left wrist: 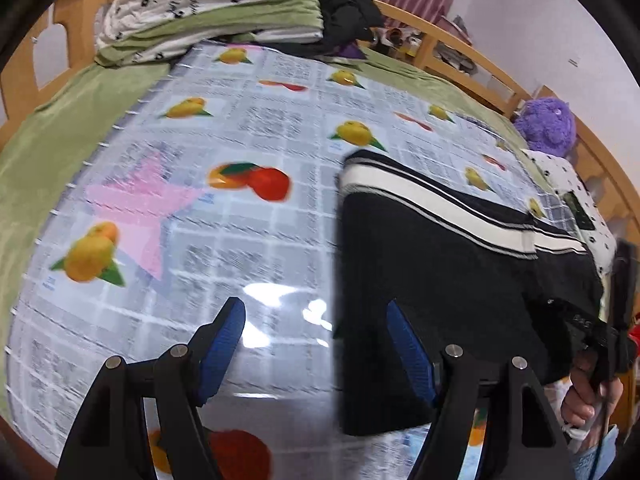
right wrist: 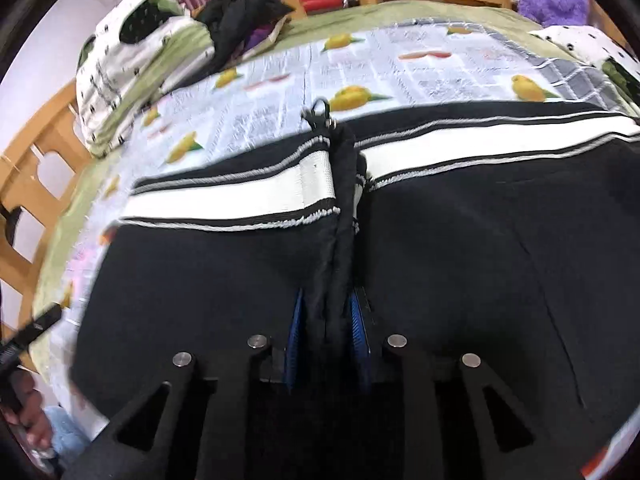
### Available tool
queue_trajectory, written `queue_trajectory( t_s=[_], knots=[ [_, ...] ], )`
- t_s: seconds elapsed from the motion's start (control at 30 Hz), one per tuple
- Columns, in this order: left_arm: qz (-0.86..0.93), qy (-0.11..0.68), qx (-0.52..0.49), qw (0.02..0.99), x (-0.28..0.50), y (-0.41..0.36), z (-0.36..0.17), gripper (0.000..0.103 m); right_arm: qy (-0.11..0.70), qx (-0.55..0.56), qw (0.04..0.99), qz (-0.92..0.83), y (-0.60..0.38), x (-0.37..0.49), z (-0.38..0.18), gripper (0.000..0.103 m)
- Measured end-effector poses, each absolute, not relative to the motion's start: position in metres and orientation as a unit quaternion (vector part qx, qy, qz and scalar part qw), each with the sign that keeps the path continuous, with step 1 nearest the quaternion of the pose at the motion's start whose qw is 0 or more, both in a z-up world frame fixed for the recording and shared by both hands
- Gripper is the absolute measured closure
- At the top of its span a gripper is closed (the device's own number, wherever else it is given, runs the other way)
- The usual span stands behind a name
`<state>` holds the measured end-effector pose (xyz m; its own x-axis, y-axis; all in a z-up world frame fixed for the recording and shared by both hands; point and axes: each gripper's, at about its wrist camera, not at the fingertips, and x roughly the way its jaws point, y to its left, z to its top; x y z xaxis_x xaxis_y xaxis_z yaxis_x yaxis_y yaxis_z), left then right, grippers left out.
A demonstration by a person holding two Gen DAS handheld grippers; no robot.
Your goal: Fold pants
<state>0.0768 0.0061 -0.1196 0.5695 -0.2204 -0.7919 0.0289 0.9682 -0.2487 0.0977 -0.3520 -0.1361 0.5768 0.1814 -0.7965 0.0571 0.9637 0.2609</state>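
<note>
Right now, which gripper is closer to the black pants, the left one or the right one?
Right. The right gripper is shut on a bunched ridge of the black pants. The left gripper is open, above the fruit-print cover at the pants' edge, gripping nothing.

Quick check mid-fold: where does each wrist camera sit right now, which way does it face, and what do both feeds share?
Left wrist: rides the left gripper, jaws open, facing across the fruit-print tablecloth; pants at right; the person's right hand shows.
Right wrist: rides the right gripper, shut on a bunched fold of the pants, facing the white stripe.
Shared: pants, tablecloth, folded bedding, purple plush toy.
</note>
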Motion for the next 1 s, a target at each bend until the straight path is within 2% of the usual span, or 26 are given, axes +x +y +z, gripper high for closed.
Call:
queue_trajectory(
  t_s=[0.03,0.13,0.27,0.37,0.47,0.6,0.77,0.9,1.0],
  knots=[
    [-0.080,0.466,-0.108,0.874,0.075,0.000,-0.125,0.031,0.446,0.129,0.885,0.036,-0.354,0.088,-0.130,0.078],
    [-0.084,0.508,-0.106,0.851,0.068,-0.020,-0.151,0.031,0.426,0.103,0.897,0.056,-0.343,0.050,-0.119,0.060],
    [-0.059,0.497,-0.025,0.865,0.051,-0.048,-0.158,0.030,0.465,0.060,0.883,0.033,-0.333,0.026,-0.155,0.059],
    [-0.071,0.502,-0.022,0.862,0.050,-0.055,-0.148,0.031,0.453,0.051,0.889,0.041,-0.333,0.022,-0.153,0.059],
    [-0.068,0.479,-0.003,0.875,0.044,-0.051,-0.124,0.031,0.454,0.079,0.887,0.035,-0.347,0.015,-0.135,0.059],
    [-0.060,0.446,0.012,0.893,0.043,-0.036,-0.075,0.031,0.415,0.081,0.906,0.012,-0.368,0.008,-0.086,0.059],
    [-0.064,0.422,0.004,0.904,0.054,-0.013,-0.024,0.031,0.389,0.095,0.916,-0.010,-0.415,0.001,-0.028,0.048],
    [-0.075,0.420,-0.020,0.904,0.064,0.003,-0.010,0.031,0.383,0.109,0.916,-0.049,-0.455,-0.007,-0.010,0.045],
    [-0.086,0.425,-0.033,0.901,0.070,0.006,-0.020,0.031,0.393,0.140,0.906,-0.072,-0.489,-0.017,-0.020,0.045]
  ],
)
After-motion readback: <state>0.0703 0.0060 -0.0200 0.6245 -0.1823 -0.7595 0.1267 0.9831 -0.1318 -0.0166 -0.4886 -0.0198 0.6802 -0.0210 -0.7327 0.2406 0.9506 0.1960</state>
